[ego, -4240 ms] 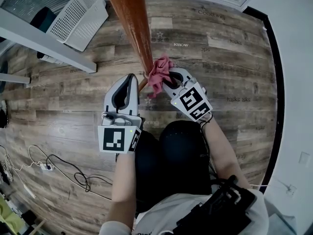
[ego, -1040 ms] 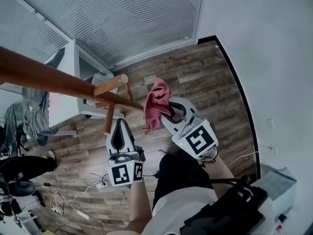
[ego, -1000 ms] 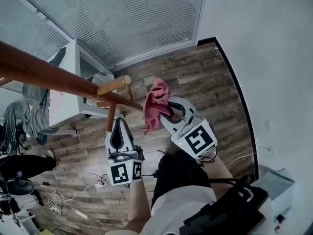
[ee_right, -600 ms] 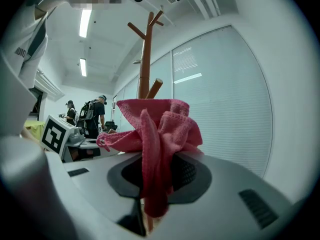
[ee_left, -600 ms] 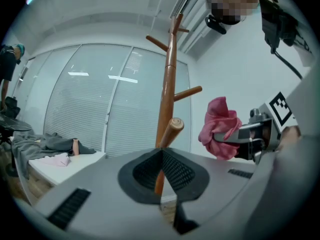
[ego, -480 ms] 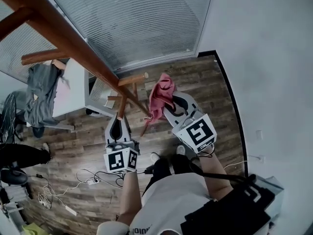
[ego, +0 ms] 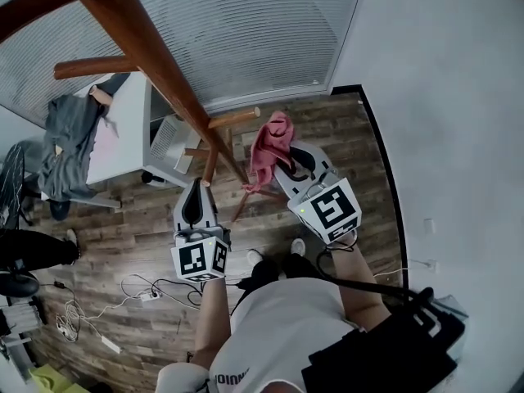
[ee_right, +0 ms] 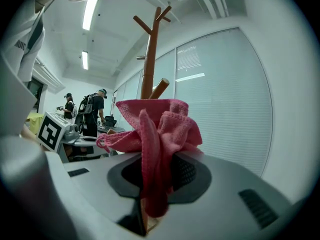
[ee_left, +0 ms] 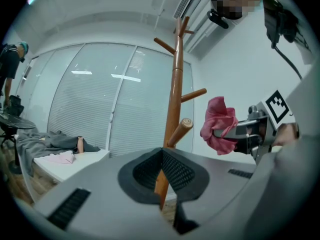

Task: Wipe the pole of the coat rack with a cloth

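cloth (ee_right: 162,129) clamped in r tool (ee_right: 154,181), l tool (ee_left: 162,159) closed, near pole (ee_left: 175,89)

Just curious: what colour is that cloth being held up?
The cloth is pink, clearest in the right gripper view.

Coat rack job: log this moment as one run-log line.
left gripper: shut, empty | right gripper: shut on pink cloth | pole: cloth not touching

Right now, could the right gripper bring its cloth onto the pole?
Probably yes: the right gripper holds the cloth just beside the pole, with open air between; only a short peg juts out close by.
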